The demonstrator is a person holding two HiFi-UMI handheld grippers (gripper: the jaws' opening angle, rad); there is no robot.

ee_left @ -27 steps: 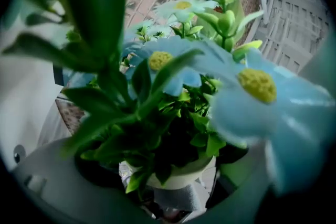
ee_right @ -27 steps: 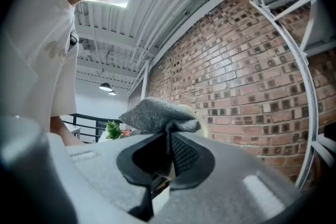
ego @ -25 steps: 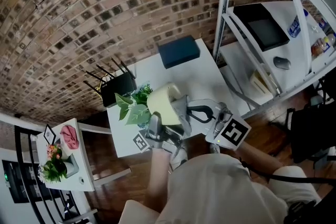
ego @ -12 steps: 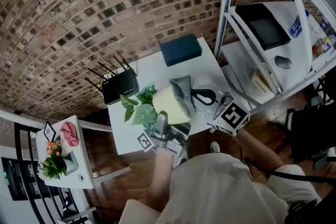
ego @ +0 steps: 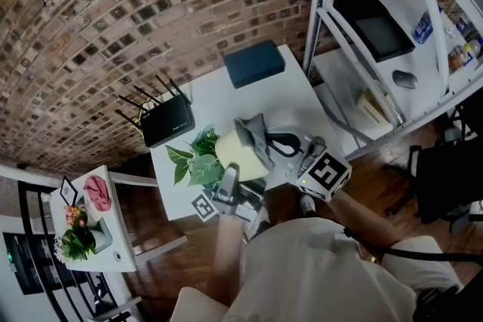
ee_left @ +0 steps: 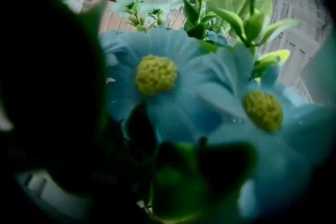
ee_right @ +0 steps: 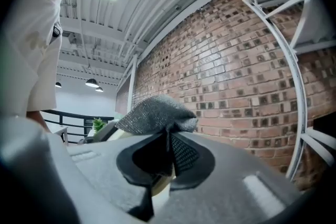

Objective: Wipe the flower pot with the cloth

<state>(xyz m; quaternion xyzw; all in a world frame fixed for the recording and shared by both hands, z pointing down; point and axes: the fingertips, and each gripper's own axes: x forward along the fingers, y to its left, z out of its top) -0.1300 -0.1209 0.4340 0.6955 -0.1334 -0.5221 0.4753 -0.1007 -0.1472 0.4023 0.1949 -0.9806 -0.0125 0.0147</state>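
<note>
At the white table [ego: 294, 105] below the brick wall, my right claw [ee_right: 167, 140] was clamped tight on a fold of the grey cloth [ee_right: 155, 113]. The fabric bunched above the jaws and draped onto the cream flower pot [ego: 235, 154]. The pot was tipped on its side above the table's near edge, foliage to the left and base to the right, so that its wall faced the cloth. The cloth lay touching the pot's far right flank.

My left claw [ego: 226, 183] met the pot from the near side. Its job, as I judged it, was to steady the tilted pot while the other claw rubbed. Its own camera was swamped by blue flowers [ee_left: 157, 76] and dark leaves pressed close to the lens, so I could not tell how its jaws stood.

I reckoned the wiping was under way, with much of the pot's wall not yet covered. The next stroke called for dragging the cloth round the curve as the pot was turned. The risk, to my eye, was the tilted pot slipping or the leaves getting crushed. A black router [ego: 167, 121] and a blue box [ego: 255, 64] sat on the far part of the table, well apart from the work.
</note>
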